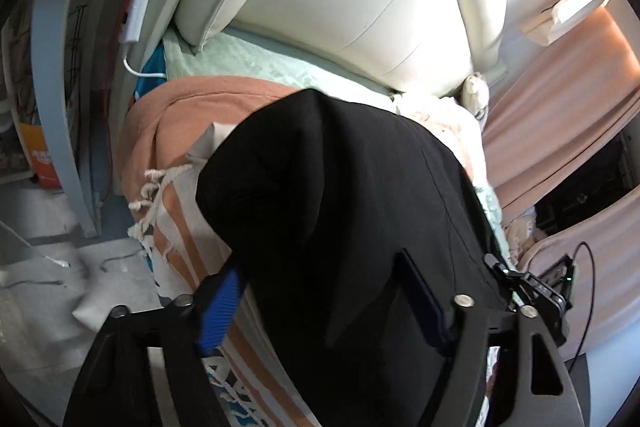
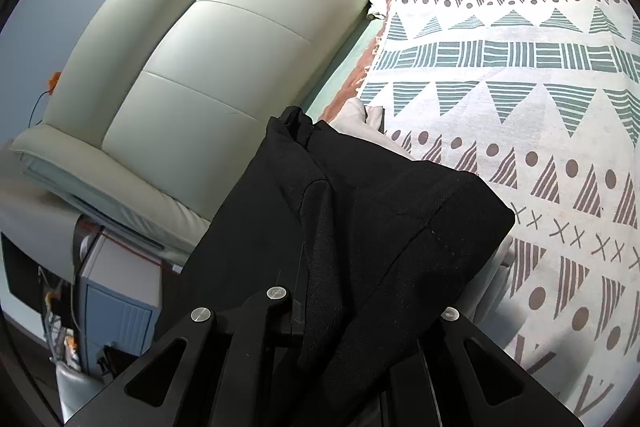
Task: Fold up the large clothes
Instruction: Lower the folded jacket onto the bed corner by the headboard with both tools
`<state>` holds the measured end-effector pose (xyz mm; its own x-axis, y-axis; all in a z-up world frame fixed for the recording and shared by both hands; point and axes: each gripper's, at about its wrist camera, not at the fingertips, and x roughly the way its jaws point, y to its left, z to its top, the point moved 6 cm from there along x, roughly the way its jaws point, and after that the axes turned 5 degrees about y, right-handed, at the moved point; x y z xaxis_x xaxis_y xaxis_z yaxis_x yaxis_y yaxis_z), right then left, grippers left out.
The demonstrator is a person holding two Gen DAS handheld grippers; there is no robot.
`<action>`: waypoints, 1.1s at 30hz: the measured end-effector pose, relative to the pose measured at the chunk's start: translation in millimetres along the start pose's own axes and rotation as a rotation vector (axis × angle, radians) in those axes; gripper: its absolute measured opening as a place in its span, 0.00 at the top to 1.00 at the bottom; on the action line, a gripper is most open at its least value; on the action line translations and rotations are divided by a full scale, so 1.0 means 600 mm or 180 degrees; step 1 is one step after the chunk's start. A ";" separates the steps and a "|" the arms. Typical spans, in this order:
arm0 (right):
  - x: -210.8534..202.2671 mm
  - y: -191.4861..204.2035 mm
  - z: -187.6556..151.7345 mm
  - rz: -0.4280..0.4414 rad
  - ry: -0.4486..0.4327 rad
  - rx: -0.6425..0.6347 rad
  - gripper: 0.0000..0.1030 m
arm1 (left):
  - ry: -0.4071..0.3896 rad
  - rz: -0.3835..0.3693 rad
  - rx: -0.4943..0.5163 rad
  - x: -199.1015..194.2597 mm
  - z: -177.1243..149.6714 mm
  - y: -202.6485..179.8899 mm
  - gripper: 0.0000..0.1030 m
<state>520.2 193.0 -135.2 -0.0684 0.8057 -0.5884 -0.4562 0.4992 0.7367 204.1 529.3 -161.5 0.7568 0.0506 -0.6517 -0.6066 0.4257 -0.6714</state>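
Two grippers work on one black garment (image 2: 360, 227), low in both frames, over the patterned blanket (image 2: 520, 87). The right gripper (image 2: 320, 307) pinches it tight. The left gripper (image 1: 320, 307) gapes wide around cloth without squeezing. Mid-fold; next it likely must grab an edge.

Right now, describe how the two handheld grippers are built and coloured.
Both are matte black frames with triangular cut-outs and round silver bolts. The left gripper has ribbed blue pads on its fingers. The right gripper shows plain black fingers; its pads are hidden by cloth. No hands or sleeves are visible.

Cream headboard (image 2: 208, 39) — patterned blanket (image 2: 520, 75)
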 end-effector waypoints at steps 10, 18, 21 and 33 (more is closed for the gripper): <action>0.006 0.009 0.036 -0.0068 -0.0007 -0.0026 0.92 | 0.0040 0.0082 0.0048 0.020 0.036 -0.011 0.28; 0.017 -0.020 0.048 -0.0232 -0.0066 0.0018 0.93 | 0.0071 0.0060 0.0151 0.018 0.026 -0.008 0.28; 0.014 -0.027 0.051 -0.0267 -0.0101 0.0062 0.93 | -0.0029 0.0112 0.0218 0.001 0.024 -0.004 0.28; -0.005 -0.035 -0.021 -0.0425 0.0300 -0.0085 0.48 | -0.0250 0.0206 0.0275 -0.048 0.046 0.015 0.28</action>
<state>519.1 176.0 -153.0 -0.0880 0.6987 -0.7100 -0.4902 0.5901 0.6414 183.5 556.6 -139.0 0.7355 0.1495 -0.6608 -0.6341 0.4955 -0.5937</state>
